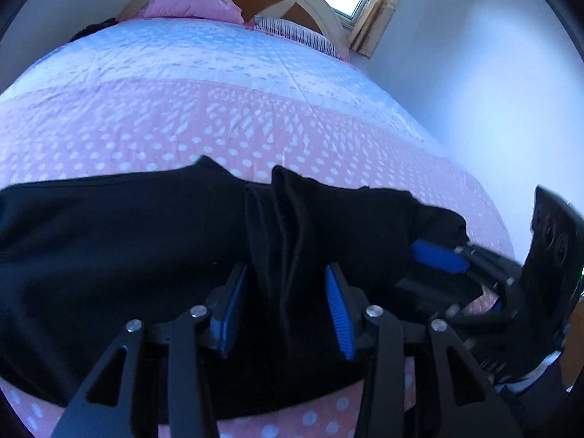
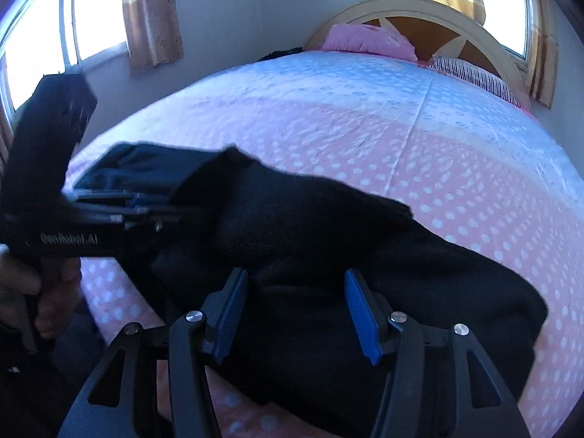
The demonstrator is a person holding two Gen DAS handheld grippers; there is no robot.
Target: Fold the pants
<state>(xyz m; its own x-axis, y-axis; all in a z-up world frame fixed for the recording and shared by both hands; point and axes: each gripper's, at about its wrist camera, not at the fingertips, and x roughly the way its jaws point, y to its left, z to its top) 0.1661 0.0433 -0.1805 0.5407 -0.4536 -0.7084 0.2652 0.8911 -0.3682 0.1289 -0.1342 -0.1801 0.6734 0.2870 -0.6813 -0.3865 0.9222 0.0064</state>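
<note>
a: pink polka-dot bedspread (image 1: pixel 153 135) covers the bed, fading to pale blue toward the round headboard (image 2: pixel 430 18). pink pillow (image 1: pixel 193 5) and a striped pillow (image 2: pixel 474 73) sit far ahead of both tools, with curtained windows (image 2: pixel 153 18) behind.

b: and the black pants (image 1: pixel 109 241)?

a: they lie bunched across the near edge of the bed, directly under and ahead of both tools. in the left wrist view a raised ridge of folds runs straight between the blue pads.

b: is the left gripper (image 1: pixel 286 314) clamped on that ridge?

a: no. its jaws stand spread, and the pads sit on either side of the folds with a gap showing.

b: the right gripper (image 2: pixel 297 310)?

a: also released, jaws wide apart over a dark mound of the fabric, nothing pinched between the pads. from the left tool it shows off to the right, one blue finger (image 1: pixel 438 255) lying against the cloth.

b: any person visible?

a: a hand (image 2: pixel 43 292) wraps the left tool's handle, seen to the left of the right tool.
</note>
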